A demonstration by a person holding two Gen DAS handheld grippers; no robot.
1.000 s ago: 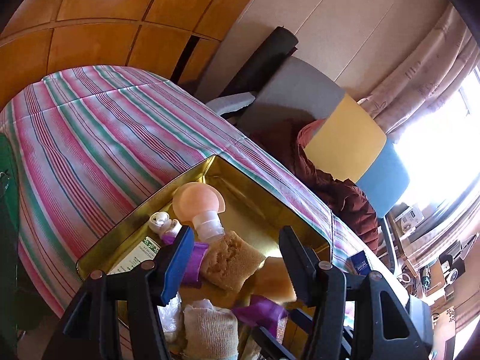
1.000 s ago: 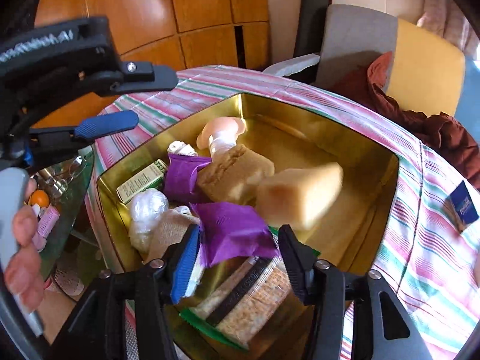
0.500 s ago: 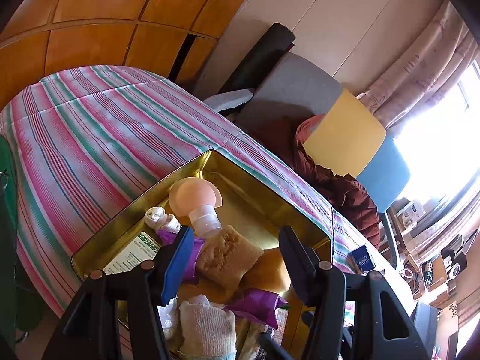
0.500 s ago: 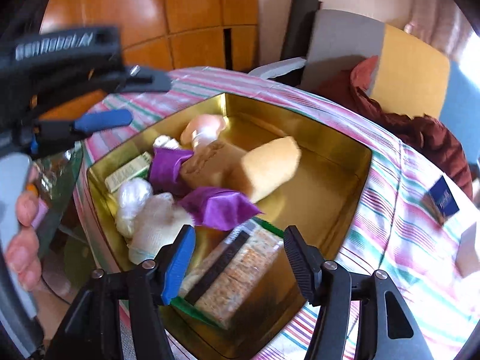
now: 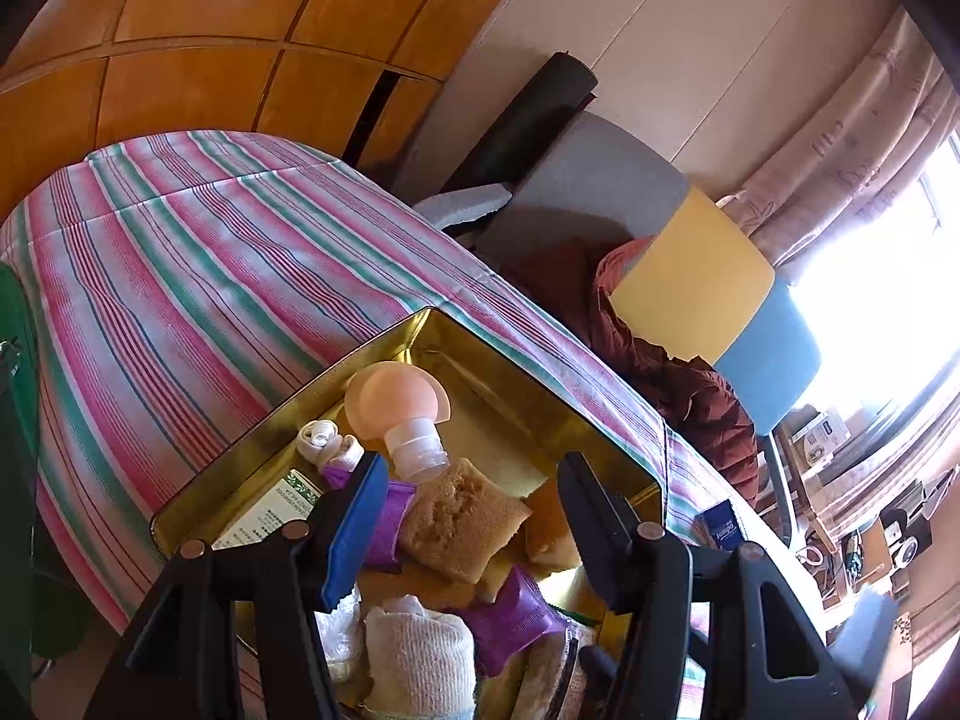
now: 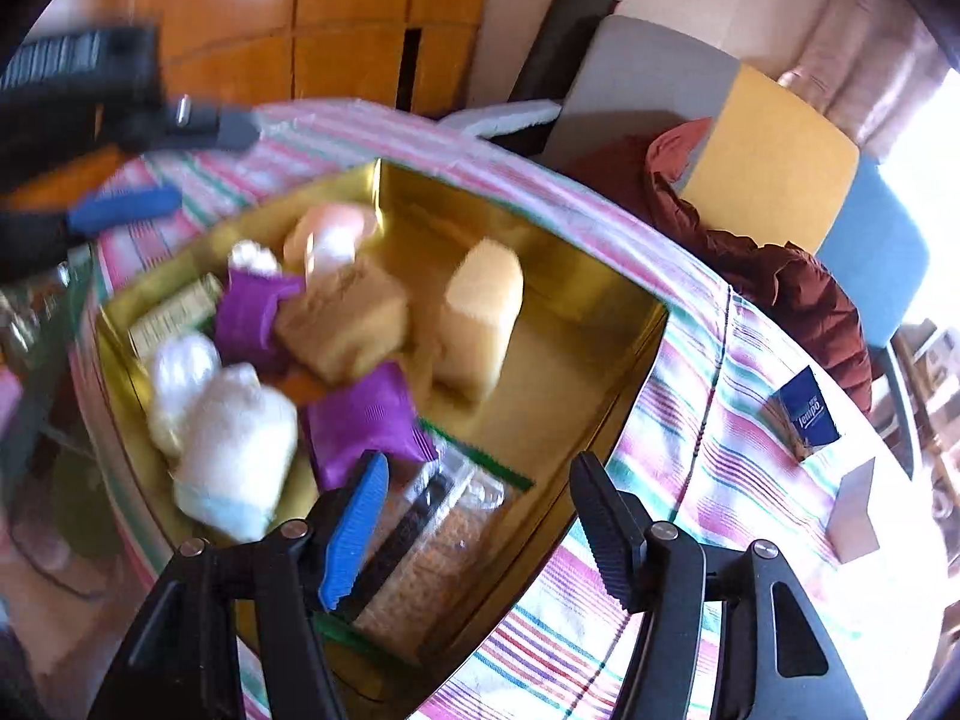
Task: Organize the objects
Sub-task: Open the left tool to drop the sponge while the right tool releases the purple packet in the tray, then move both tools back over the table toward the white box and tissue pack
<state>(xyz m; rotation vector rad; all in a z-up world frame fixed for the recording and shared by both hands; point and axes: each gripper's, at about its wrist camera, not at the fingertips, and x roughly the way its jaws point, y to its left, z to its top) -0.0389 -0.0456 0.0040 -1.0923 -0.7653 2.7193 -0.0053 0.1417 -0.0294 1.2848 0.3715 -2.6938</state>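
Both hand-held grippers are hovering open and empty: left hand-held gripper (image 5: 471, 522), right hand-held gripper (image 6: 474, 519). The yellow sponge (image 6: 480, 318) is standing in the gold tin (image 6: 624, 324), frame centre, beside purple packets (image 6: 360, 420) on the striped surface (image 6: 720, 420).

1. My left gripper (image 5: 471, 531) has one blue pad and one black.
2. The shallow metal tin (image 6: 624, 324) is shiny gold.
3. The striped cotton tablecloth (image 5: 198, 276) runs pink, green and white.
4. Two crinkly foil packets (image 6: 360, 420) are purple.
5. The rounded soft bulb bottle (image 5: 390, 399) is peach with a clear cap.
6. The upright sponge block (image 6: 480, 318) is pale yellow.
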